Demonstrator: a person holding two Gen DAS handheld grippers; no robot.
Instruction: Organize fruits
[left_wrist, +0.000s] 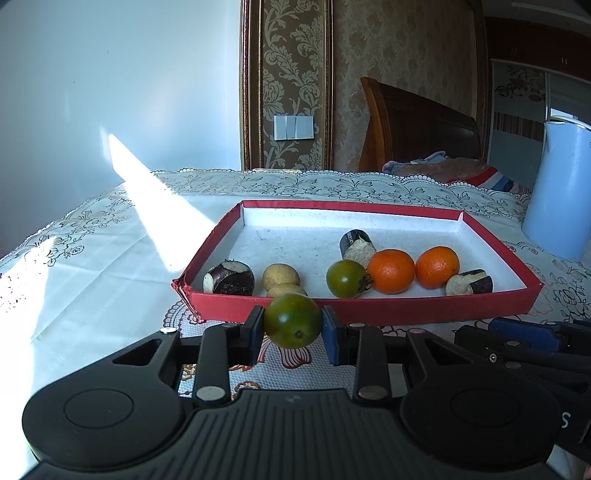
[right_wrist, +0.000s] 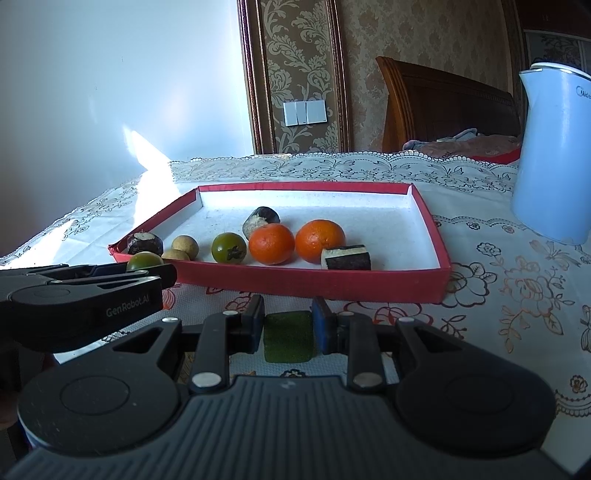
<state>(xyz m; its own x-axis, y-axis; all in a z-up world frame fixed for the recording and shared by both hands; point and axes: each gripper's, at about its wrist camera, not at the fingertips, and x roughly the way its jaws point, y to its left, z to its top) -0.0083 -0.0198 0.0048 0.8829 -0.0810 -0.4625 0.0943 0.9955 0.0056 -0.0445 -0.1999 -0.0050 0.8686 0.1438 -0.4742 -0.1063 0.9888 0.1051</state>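
My left gripper (left_wrist: 292, 326) is shut on a green tomato (left_wrist: 291, 314), just in front of the red tray's near wall (left_wrist: 388, 310). In the tray lie another green tomato (left_wrist: 346, 278), two oranges (left_wrist: 391, 271), two pale longans (left_wrist: 280, 276) and three dark-skinned cane pieces (left_wrist: 229, 282). My right gripper (right_wrist: 289, 328) is shut on a flat green square piece (right_wrist: 289, 341), low over the tablecloth before the tray (right_wrist: 295, 275). The left gripper (right_wrist: 147, 275) with its tomato (right_wrist: 144, 260) shows at the left of the right wrist view.
A pale blue kettle (right_wrist: 550, 158) stands on the table right of the tray. The lace-edged floral tablecloth (right_wrist: 498, 288) covers the table. A wall with light switches (left_wrist: 293, 127) and a wooden headboard (left_wrist: 417, 125) lie beyond the far edge.
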